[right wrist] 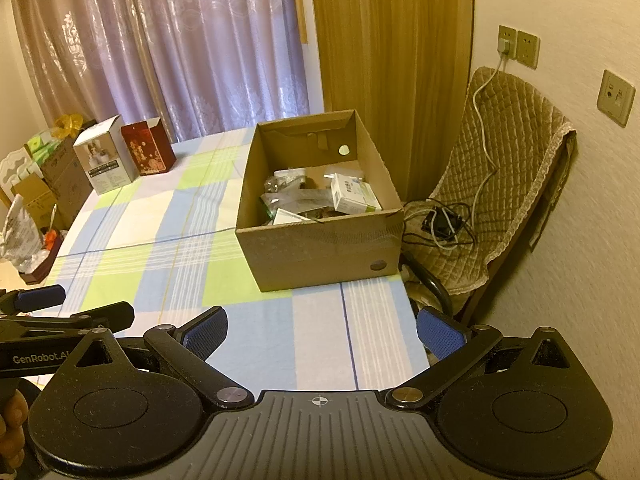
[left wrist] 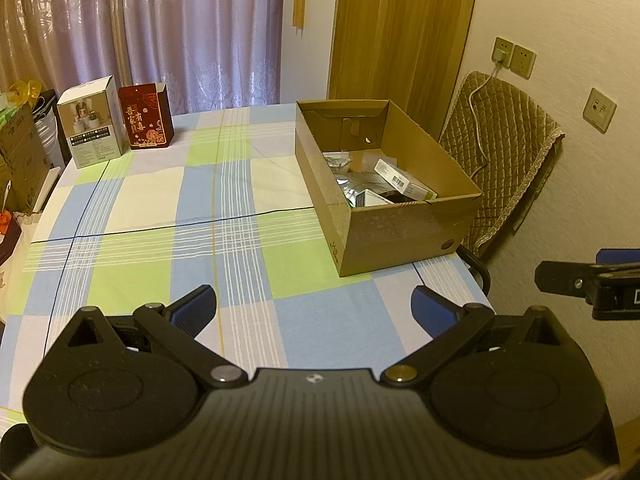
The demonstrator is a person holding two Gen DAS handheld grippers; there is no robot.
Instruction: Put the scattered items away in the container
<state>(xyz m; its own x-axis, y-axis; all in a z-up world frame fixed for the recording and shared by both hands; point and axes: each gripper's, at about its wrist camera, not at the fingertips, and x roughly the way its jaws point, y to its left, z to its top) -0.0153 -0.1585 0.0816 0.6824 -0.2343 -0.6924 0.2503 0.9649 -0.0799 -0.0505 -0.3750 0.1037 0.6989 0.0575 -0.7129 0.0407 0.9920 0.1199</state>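
Cardboard made up the open box (left wrist: pixel 404 232), which sat on the checked tablecloth (left wrist: pixel 160 208) at about one o'clock from the left gripper (left wrist: pixel 314 310) and near twelve o'clock from the right gripper (right wrist: pixel 322 330). Both grippers hung above the near part of the table with their blue-padded fingers spread wide apart and nothing between them. In the right wrist view the left gripper showed at nine o'clock, side-on, its fingers (right wrist: pixel 40 296) also parted, and part of a hand (right wrist: pixel 12 420) gripped its handle at the lower left edge. In the left wrist view the right gripper showed at three o'clock, only partly in frame.

The box already held the small things: a white and green carton (right wrist: pixel 354 196) lay tilted against the right wall, with clear plastic bags (right wrist: pixel 288 196) and another white packet (right wrist: pixel 290 216) heaped beside it toward the near wall. The cloth between the grippers and the box was bare.

At about ten o'clock, far across the table, a white carton (left wrist: pixel 94 128) and a dark red carton (left wrist: pixel 148 118) stood upright, just beside each other. Behind them hung pale purple curtains (left wrist: pixel 180 32). At two o'clock, a chair draped in a quilted brown cover (right wrist: pixel 500 168) stood against the wall, with a white cable (right wrist: pixel 484 120) running down from a wall socket (right wrist: pixel 508 42) onto the seat.
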